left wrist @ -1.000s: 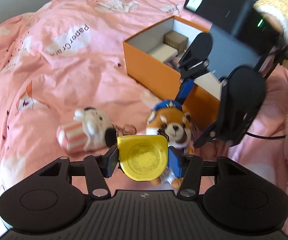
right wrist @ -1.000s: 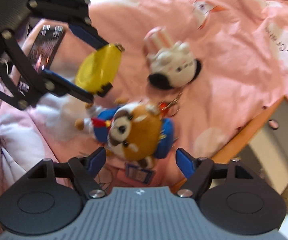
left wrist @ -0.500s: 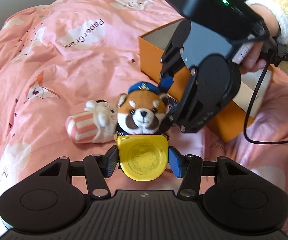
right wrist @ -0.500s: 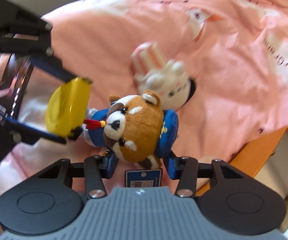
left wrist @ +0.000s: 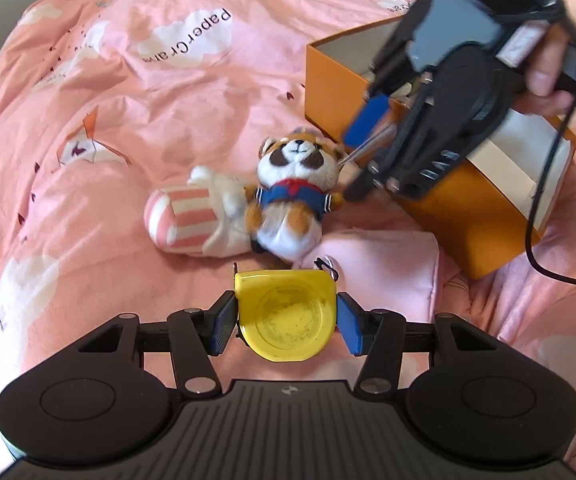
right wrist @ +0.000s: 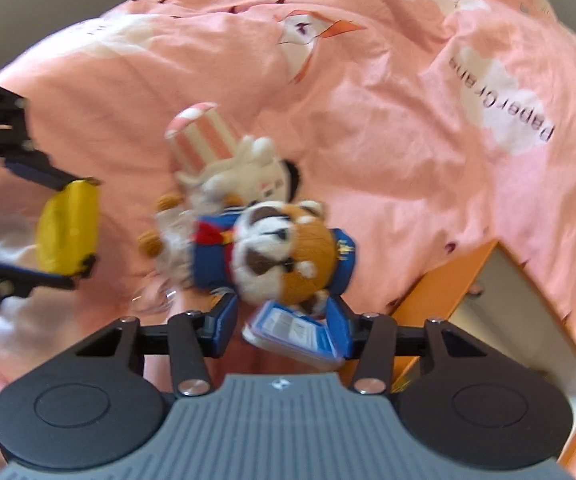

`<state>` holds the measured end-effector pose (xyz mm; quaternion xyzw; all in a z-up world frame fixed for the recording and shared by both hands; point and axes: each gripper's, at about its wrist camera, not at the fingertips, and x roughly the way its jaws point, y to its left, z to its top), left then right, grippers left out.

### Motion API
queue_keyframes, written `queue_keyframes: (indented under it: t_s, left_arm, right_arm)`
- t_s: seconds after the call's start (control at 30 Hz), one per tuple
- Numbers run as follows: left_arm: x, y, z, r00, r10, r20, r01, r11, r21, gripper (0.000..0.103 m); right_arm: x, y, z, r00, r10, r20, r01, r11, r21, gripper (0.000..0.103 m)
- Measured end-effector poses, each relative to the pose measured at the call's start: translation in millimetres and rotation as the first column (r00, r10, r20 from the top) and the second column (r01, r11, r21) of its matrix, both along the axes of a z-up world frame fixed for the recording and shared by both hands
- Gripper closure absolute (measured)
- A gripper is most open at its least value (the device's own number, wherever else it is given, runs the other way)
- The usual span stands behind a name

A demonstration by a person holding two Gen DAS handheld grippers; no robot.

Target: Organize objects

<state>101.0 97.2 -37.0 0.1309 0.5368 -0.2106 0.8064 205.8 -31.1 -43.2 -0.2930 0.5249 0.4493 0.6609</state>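
Nearest in the left wrist view, the left gripper (left wrist: 286, 320) has its jaws clamped on the flat sides of a yellow plastic tape-measure case (left wrist: 286, 317), carried ready for sorting. Beyond it the right gripper (right wrist: 284, 322) – its jaws have just been closing – pinches the brown-and-white plush raccoon in a blue sailor suit (right wrist: 276, 256) by the head, body dangling over the pink printed bedcover (left wrist: 128, 100). A striped pink-and-white plush toy (left wrist: 192, 220) lies beside it. Farthest, the open orange cardboard box (left wrist: 483, 216) waits – likely the destination. Only the right wrist view shows the raccoon's blue paper tag (right wrist: 293, 334).
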Motion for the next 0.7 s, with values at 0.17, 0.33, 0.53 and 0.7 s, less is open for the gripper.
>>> queue_keyframes:
  t_s: [0.17, 0.33, 0.53, 0.7]
  left_arm:
    - [-6, -5, -8, 1.0, -0.014, -0.016, 0.013, 1.0, -0.01, 0.042]
    - [-9, -4, -12, 1.0, -0.008, -0.025, 0.008, 1.0, -0.012, 0.042]
    - [-6, 3, -10, 1.0, 0.015, -0.013, -0.015, 1.0, -0.005, 0.042]
    - [-3, 5, -7, 1.0, 0.021, 0.001, -0.021, 1.0, -0.01, 0.042]
  right_arm:
    - [-19, -3, -23, 0.987, 0.004, -0.163, -0.008, 1.0, -0.022, 0.041]
    - [-24, -2, -45, 0.978, -0.018, -0.206, 0.007, 0.998, -0.056, 0.071]
    - [-23, -7, 0, 0.999, 0.036, -0.016, -0.036, 0.999, -0.032, 0.08]
    - [-8, -6, 18, 0.993, 0.003, 0.117, 0.002, 0.999, -0.047, 0.08]
